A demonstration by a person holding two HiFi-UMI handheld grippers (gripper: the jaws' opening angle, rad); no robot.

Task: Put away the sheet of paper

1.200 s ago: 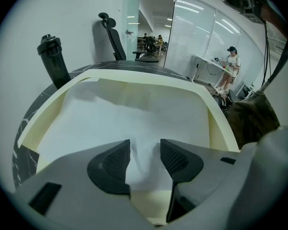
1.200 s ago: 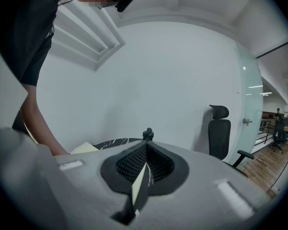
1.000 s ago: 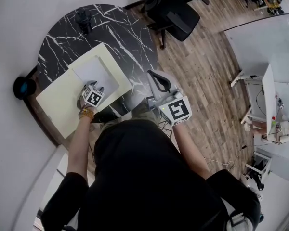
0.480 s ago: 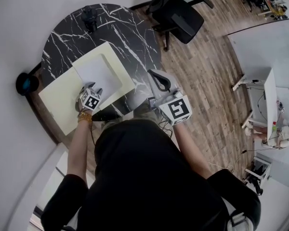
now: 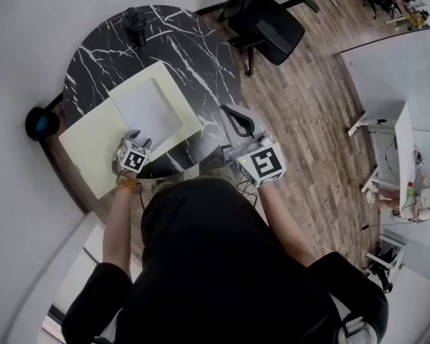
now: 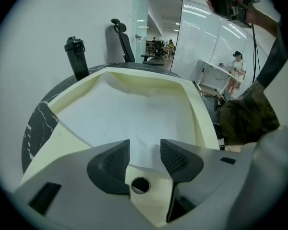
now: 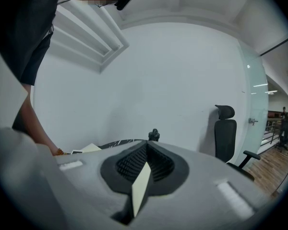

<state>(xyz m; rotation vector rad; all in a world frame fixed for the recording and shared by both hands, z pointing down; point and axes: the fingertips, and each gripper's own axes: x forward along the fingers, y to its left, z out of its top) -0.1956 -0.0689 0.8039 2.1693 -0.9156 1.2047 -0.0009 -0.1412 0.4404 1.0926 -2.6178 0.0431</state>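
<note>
Closed hand-held gripper [image 7: 146,147] (office chair [image 7: 224,138] beyond).

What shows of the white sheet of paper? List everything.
The white sheet of paper is a plain rectangle, unprinted on its visible face, lying mostly flat with slight wrinkles toward its far edge. It rests on the pale yellow folder on the black marble table. The left claw stands open at its near edge, not gripping it.

We've open marble on the table [image 5: 193,45] btwn the folder [image 5: 93,145] and the far rim. Only a bottle [image 5: 135,26] stands there, at the far edge, well apart from the folder. Wall [image 5: 21,20] hugs the table's left. Chair [image 5: 265,20] blocks the far-right approach; wood floor [image 5: 308,120] on the right is open.
</note>
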